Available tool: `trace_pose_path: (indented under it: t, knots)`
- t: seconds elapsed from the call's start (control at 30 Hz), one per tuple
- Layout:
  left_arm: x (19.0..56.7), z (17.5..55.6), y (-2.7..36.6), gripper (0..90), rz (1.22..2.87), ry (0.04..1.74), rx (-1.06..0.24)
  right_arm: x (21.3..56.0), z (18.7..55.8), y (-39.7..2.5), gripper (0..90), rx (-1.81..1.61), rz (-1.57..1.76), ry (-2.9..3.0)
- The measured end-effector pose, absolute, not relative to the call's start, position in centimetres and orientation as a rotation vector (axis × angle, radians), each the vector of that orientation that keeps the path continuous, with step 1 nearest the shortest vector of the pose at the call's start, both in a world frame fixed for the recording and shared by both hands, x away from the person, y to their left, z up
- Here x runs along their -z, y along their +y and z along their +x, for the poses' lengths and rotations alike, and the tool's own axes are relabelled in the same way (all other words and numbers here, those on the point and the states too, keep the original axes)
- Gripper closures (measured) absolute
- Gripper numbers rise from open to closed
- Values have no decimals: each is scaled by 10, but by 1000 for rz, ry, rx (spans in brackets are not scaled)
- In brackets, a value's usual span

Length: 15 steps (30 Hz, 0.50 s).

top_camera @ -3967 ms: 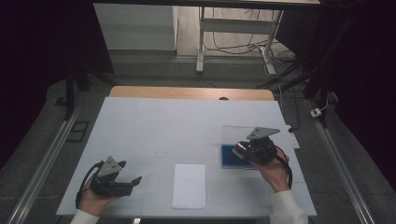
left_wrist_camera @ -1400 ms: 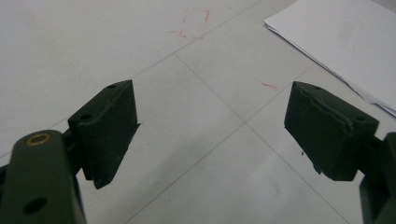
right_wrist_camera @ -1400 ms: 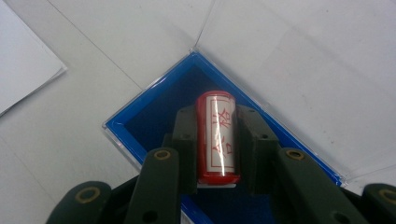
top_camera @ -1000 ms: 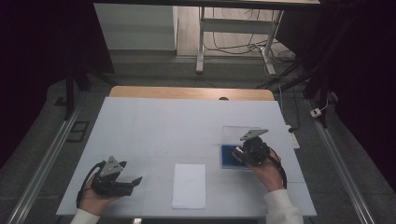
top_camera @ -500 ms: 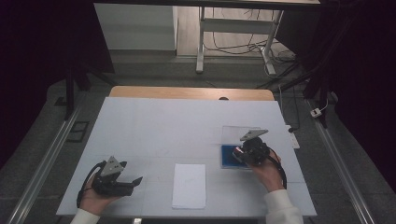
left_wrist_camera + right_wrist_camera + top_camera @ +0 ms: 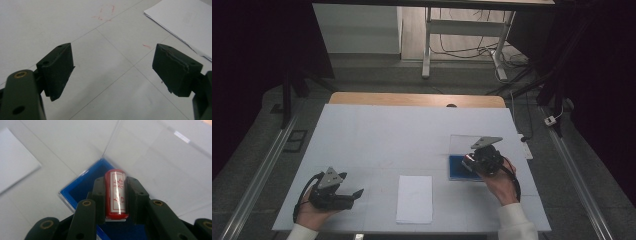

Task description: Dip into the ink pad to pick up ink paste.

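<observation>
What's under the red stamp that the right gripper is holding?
Below the red stamp, clamped in the right gripper, lies the open blue ink pad case. The stamp's bottom face is hidden by the jaws.

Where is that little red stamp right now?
The red stamp is clamped between the right gripper's jaws, over the blue ink pad with its clear open lid, on the table's right side, right of the paper.

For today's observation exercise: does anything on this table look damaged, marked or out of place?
Faint red pen marks stain the white table, and the left gripper has one chipped, ragged pad. The paper lies tidy.
</observation>
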<state>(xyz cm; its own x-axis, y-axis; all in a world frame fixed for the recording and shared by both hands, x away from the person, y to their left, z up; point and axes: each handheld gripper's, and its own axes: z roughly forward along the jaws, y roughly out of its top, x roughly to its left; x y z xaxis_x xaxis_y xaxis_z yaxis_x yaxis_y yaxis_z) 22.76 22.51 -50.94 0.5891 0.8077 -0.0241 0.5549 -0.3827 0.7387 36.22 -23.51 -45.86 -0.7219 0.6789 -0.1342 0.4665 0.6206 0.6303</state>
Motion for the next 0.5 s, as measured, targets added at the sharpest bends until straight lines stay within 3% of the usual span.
trace_pose_path:
  t: [0.3, 0.5]
  knots:
    - [509, 227, 225, 177, 2092, 1076, -450, 433, 352, -240, 703, -905, 891, 2448]
    - [509, 227, 225, 177, 2096, 1075, -448, 435, 352, -238, 703, -868, 866, 2452]
